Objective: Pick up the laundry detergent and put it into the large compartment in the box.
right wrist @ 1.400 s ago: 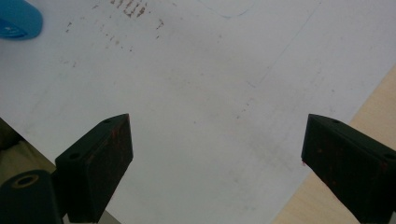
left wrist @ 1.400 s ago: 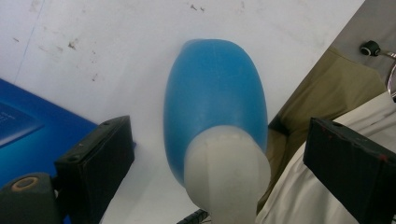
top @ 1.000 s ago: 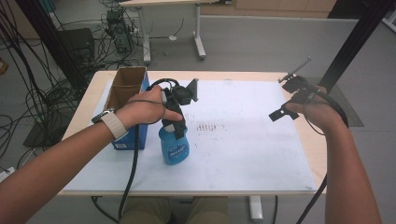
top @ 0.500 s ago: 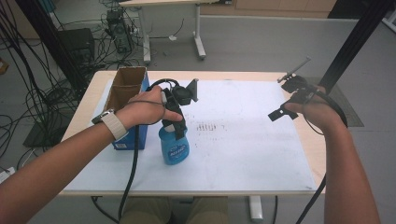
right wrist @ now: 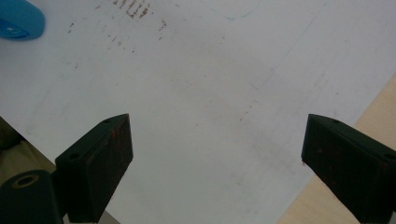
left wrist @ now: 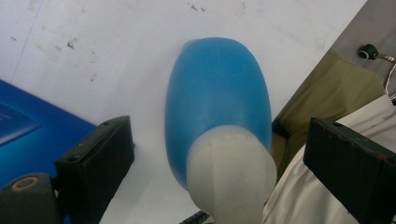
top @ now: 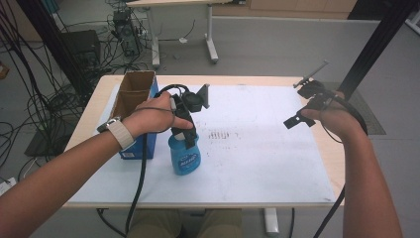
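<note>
Over the bottle (top: 185,153): nothing has shifted in the last second.
Left tool (top: 189,133) stays spread astride its white cap (left wrist: 232,175), ungripped; right tool (top: 303,105) hangs apart, idle.

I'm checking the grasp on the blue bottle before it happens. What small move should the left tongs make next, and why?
Probably close. In the left gripper view the left tongs stand open on either side of the blue bottle, its white cap between the jaws and touching neither. Closing there should grip it.
</note>
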A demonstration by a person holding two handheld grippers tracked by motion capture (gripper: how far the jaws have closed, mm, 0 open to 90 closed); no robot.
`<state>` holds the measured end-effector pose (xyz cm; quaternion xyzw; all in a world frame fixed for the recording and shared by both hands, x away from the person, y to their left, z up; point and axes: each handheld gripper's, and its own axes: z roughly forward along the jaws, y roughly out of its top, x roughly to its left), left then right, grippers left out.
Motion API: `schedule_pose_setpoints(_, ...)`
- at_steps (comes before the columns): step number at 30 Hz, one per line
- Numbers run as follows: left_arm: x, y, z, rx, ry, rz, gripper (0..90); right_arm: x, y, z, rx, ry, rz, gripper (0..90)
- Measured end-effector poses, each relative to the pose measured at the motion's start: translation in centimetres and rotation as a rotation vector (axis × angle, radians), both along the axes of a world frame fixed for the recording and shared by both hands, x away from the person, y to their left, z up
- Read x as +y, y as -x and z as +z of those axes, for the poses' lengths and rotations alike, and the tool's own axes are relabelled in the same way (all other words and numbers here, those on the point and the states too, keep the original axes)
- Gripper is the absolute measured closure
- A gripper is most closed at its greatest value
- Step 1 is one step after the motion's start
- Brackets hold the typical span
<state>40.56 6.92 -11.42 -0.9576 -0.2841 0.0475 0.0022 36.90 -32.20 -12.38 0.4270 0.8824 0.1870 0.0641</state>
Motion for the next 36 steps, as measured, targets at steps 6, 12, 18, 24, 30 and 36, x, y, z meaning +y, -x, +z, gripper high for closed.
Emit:
schedule_pose_setpoints(6, 0.02, -0.09, -0.13, 0.004, -0.001, 0.001, 9.0, -0.09, 0.02, -0.07, 0.001, -0.002, -0.001, 8.7)
schedule_pose_setpoints(12, 0.03, -0.09, -0.18, 0.003, 0.001, 0.003, 9.1, -0.16, 0.03, -0.06, 0.001, -0.002, -0.003, 8.7)
schedule_pose_setpoints(18, 0.04, -0.08, -0.21, 0.003, 0.003, 0.004, 9.1, -0.18, 0.05, -0.11, 0.001, -0.002, -0.004, 8.7)
schedule_pose_setpoints(24, 0.01, -0.07, -0.26, 0.004, 0.004, 0.007, 9.1, -0.18, 0.06, -0.08, 0.0, -0.003, -0.004, 8.7)
schedule_pose_setpoints(30, -0.14, -0.01, -0.36, 0.004, 0.001, 0.006, 9.3, -0.16, 0.03, -0.2, 0.003, -0.005, -0.002, 8.7)
schedule_pose_setpoints(36, -0.19, 0.01, -0.52, 0.006, 0.002, 0.015, 9.3, -0.26, 0.1, -0.22, 0.001, -0.005, -0.004, 8.7)
